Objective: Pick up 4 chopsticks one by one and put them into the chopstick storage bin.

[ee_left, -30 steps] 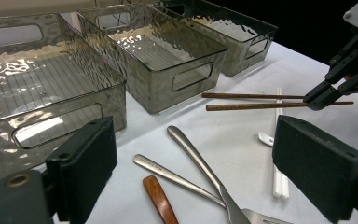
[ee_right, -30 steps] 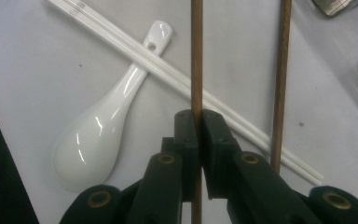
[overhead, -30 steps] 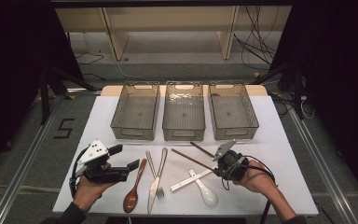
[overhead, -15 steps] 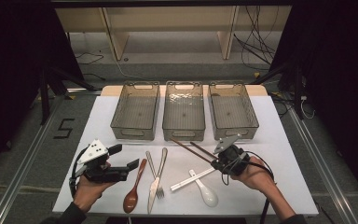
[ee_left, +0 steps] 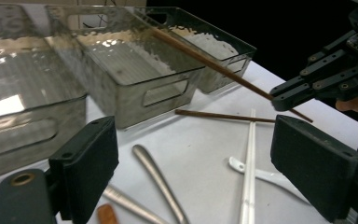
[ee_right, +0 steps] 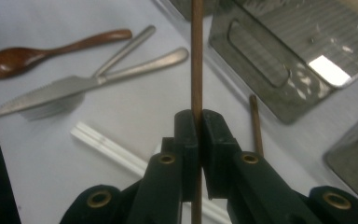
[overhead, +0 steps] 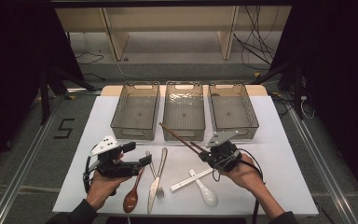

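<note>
My right gripper (overhead: 204,154) is pinched tight on a brown chopstick (overhead: 179,136), near its end. The stick pokes up over the front of the middle bin (overhead: 183,133). It could swing or slip out, since I hold so little of it. My left gripper (ee_left: 193,172) is wide open, holding nothing.

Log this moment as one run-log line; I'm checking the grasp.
right claw: shut on brown chopstick, lifted | left claw: open, holds nothing | second chopstick: on table | middle bin: empty
</note>
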{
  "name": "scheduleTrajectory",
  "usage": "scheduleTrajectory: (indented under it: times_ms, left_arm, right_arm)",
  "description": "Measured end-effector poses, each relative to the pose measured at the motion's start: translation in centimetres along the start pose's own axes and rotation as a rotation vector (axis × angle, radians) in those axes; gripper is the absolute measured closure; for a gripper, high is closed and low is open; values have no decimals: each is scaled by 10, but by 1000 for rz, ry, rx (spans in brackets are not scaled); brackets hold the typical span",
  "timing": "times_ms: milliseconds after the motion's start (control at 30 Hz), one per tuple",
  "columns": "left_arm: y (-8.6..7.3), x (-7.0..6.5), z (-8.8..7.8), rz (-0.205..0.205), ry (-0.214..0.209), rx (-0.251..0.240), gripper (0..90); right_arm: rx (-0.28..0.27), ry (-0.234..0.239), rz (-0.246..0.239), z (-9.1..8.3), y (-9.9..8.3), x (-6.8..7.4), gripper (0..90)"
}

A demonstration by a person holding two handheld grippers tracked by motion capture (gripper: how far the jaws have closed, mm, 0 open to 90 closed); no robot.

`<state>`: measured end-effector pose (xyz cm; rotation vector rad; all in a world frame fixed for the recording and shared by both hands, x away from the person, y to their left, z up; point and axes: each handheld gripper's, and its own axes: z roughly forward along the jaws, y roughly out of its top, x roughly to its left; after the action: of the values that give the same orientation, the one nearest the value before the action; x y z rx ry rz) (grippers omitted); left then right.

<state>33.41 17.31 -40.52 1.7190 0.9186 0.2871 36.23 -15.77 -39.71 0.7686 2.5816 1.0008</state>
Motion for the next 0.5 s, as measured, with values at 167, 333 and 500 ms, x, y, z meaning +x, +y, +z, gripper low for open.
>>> scheduleTrajectory:
  times_ms: [167,333,500]
  left_arm:
    - [6,-5,20,-18,-24,22,143]
    - [8,-1,36,-59,-15,31,150]
    - [13,-1,43,-107,-39,15,169]
  right_arm:
    - [-45,14,-17,5,10,12,861]
    - [-73,24,-25,12,15,19,861]
    - [-94,39,-22,16,18,23,861]
